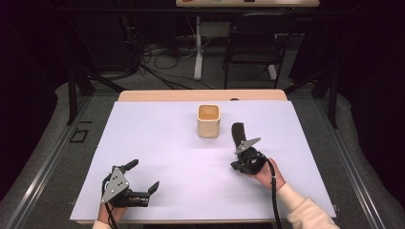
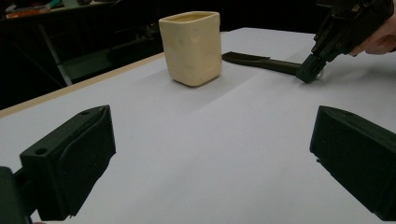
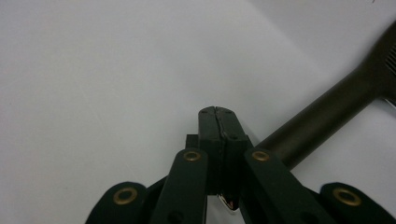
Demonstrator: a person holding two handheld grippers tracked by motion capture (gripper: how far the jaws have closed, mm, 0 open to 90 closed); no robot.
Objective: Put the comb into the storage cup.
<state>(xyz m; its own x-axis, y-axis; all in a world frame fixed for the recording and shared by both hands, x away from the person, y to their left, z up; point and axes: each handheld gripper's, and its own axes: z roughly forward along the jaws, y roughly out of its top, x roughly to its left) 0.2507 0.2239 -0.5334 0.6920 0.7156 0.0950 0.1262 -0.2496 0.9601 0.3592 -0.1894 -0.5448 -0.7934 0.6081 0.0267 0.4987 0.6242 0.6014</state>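
So our right gripper (image 1: 240, 151) has its jaws pressed together at the near end of the black spatula (image 1: 237, 133), which lies flat on the table (image 1: 157, 143) just right of the cream cup (image 1: 208, 120). Our left gripper (image 1: 142, 177) sits wide open near the front edge, holding nothing.
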